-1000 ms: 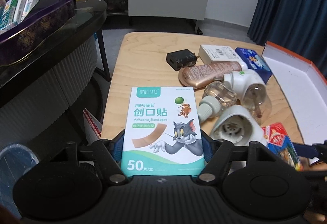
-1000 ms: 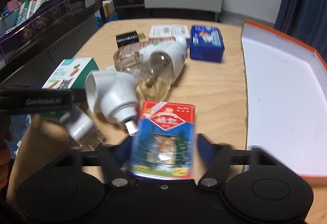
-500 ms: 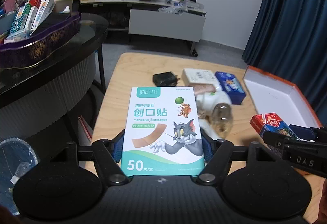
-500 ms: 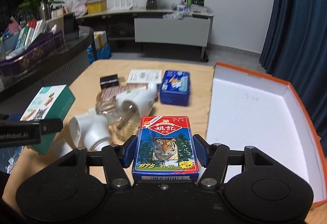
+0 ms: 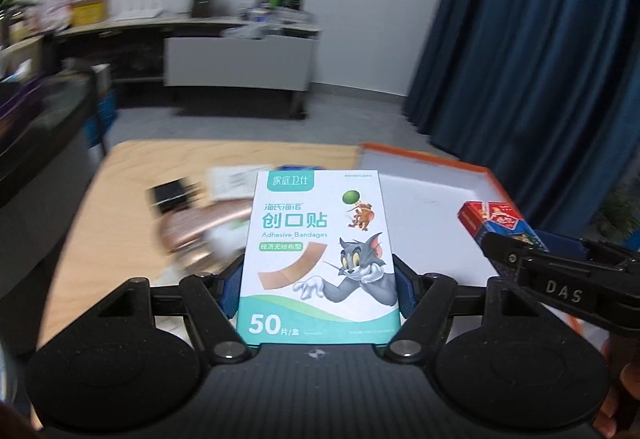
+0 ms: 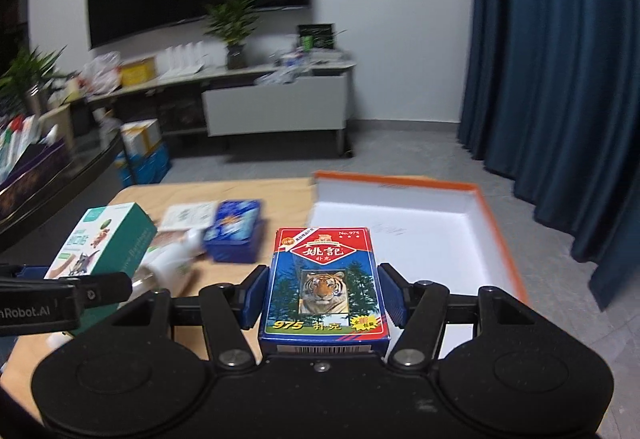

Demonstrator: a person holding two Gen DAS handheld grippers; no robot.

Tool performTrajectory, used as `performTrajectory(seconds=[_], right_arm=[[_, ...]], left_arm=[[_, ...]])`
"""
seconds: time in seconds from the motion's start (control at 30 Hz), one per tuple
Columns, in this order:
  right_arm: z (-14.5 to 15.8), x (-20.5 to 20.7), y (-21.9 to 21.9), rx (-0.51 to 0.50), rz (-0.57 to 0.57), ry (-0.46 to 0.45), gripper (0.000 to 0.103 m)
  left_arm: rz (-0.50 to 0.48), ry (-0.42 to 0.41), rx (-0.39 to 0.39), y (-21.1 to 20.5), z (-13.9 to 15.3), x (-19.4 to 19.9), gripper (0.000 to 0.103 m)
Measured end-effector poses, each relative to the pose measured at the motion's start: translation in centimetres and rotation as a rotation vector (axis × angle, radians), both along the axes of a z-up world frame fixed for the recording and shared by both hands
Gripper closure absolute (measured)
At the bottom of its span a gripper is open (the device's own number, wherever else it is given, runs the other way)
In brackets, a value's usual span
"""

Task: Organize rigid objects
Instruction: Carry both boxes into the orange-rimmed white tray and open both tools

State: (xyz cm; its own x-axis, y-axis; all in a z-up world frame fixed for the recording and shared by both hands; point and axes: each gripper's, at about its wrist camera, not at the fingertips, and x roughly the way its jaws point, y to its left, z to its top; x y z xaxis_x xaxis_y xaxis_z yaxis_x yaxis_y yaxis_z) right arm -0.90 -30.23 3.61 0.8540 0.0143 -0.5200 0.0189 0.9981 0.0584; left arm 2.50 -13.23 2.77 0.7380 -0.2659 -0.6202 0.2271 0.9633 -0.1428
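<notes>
Hidden and unreadable items, as I see them from the two wrist cameras:

1. Bandage box (image 5: 318, 259): I cannot see its lower end, which sits behind the left gripper's (image 5: 318, 289) body. It covers the near-left corner of the orange-rimmed tray (image 5: 424, 159).
2. Blue tin (image 5: 298, 167): only a sliver shows above the bandage box.
3. Clutter left of the bandage box: motion-blurred; I make out a black block (image 5: 170, 195) and a pinkish shape (image 5: 200, 225), no more.
4. Card pack (image 6: 325, 285): its near end is hidden by the right gripper (image 6: 325, 293).
5. White bottle (image 6: 172, 263): partly behind the bandage box, blurred.
</notes>
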Motion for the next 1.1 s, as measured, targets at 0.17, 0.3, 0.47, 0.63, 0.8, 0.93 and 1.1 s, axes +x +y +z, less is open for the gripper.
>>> performTrajectory(seconds=[0.17,0.3,0.47,0.63,0.8,0.93,1.1], right_arm=[[0.7,1.1,-4.4,0.026,-0.055,-0.013,0.032],[1.7,2.5,-6.9,0.034,-0.085,-0.037,0.032],[3.6,4.4,-9.2,0.040,-0.106,-0.074,0.032],[4.0,6.3,-10.2,0.042,-0.101,-0.100,0.032],[2.5,8.0,-10.5,0.059,-0.087,-0.063,0.032],[1.6,8.9,-10.5,0.063,-0.086,-0.037,0.032],[0.7,9.9,-10.3,0.044,-0.084,-0.013,0.032]], left_arm=[[-0.086,-0.006,0.007,-4.7,0.5,3.2,0.032],[-0.126,0.002,0.010,-7.3,1.3,5.9,0.032],[-0.137,0.002,0.024,-8.5,2.9,9.1,0.032],[-0.124,-0.024,0.036,-9.2,3.4,10.1,0.032],[-0.120,-0.008,0.059,-9.6,2.1,10.5,0.032],[-0.110,0.017,0.054,-9.6,1.1,11.3,0.032],[-0.109,0.044,0.053,-9.9,0.8,11.6,0.032]])
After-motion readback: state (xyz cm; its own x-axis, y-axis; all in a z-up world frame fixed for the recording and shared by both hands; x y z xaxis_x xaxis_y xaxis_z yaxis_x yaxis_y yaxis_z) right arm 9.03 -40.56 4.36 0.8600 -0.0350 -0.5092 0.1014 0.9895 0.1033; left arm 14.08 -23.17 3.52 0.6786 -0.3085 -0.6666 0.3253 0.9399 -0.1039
